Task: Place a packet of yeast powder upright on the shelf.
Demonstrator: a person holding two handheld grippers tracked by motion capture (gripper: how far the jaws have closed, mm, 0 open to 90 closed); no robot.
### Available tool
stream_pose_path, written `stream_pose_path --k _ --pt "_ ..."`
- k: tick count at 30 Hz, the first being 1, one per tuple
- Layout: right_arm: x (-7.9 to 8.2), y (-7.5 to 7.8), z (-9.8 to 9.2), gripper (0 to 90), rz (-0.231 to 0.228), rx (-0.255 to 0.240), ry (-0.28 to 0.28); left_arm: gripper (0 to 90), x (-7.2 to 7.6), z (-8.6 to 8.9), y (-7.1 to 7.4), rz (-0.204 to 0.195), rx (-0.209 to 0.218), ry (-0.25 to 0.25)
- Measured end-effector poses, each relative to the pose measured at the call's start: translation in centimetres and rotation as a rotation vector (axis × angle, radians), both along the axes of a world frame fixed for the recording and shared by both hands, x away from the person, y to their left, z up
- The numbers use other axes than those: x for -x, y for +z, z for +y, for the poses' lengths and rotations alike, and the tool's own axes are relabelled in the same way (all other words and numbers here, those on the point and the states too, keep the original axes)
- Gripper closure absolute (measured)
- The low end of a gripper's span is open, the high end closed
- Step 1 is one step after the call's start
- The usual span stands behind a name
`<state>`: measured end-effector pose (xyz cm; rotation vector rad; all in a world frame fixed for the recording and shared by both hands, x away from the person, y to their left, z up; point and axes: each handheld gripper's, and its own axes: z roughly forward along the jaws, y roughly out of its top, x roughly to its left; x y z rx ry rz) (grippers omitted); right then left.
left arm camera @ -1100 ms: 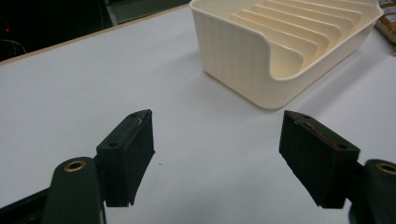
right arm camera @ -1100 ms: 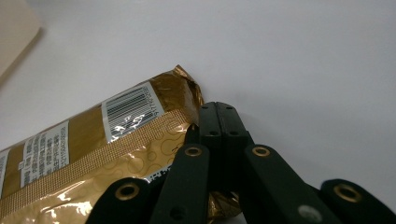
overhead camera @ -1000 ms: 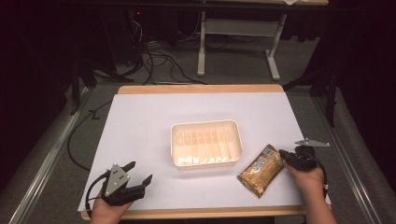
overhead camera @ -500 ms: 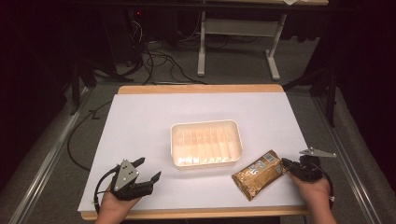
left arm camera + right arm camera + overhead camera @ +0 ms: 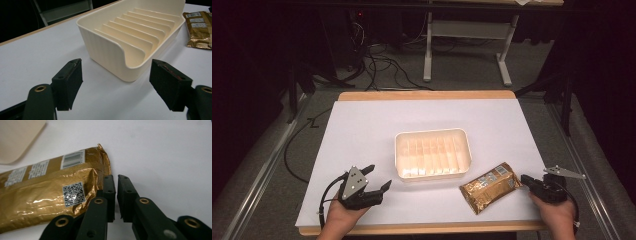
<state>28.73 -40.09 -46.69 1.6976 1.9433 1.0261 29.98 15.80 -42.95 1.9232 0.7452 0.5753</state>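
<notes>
The gold packet point(image 5: 47, 192) is cut off at the left edge in the right gripper view, and its print is too small to be read. The cream tray point(image 5: 130, 37) is cropped at the top in the left gripper view.

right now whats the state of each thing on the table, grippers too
tray: upright, empty, ribbed floor bare
gold packet: sealed, lying flat on the white table, beside the tray and apart from it
left gripper: open, holds nothing, pointed at the tray's corner
right gripper: shut, nothing between its jaws, tips right at the packet's crimped end
</notes>
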Motion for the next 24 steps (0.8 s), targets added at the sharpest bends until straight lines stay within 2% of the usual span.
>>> stream_pose_path --k 4,10,12,16,20,23,24 --pt "0.6 0.4 0.0 77.2 -0.028 -0.038 -0.019 26.9 -0.1 -0.2 0.0 0.001 0.002 -0.005" --pt "1.2 1.1 0.4 59.2 -0.049 -0.11 -0.087 26.9 -0.1 -0.2 0.0 0.003 0.006 -0.005" --pt "1.4 1.2 0.5 55.7 -0.055 -0.124 -0.1 26.8 -0.1 -0.1 0.1 0.003 0.007 -0.004" --pt "1.8 1.2 0.7 50.4 -0.041 -0.155 -0.113 26.9 -0.1 0.0 0.1 0.002 0.009 -0.001" --pt "2.9 1.4 1.2 40.6 -0.051 -0.174 -0.151 26.8 -0.1 0.1 0.1 0.004 0.009 -0.002" --pt "3.0 1.4 1.4 38.6 -0.045 -0.186 -0.156 26.9 -0.1 0.0 0.1 0.005 0.008 -0.005" --pt "3.0 1.3 1.5 35.2 -0.036 -0.194 -0.155 26.8 -0.1 0.0 0.1 0.004 0.008 -0.005"
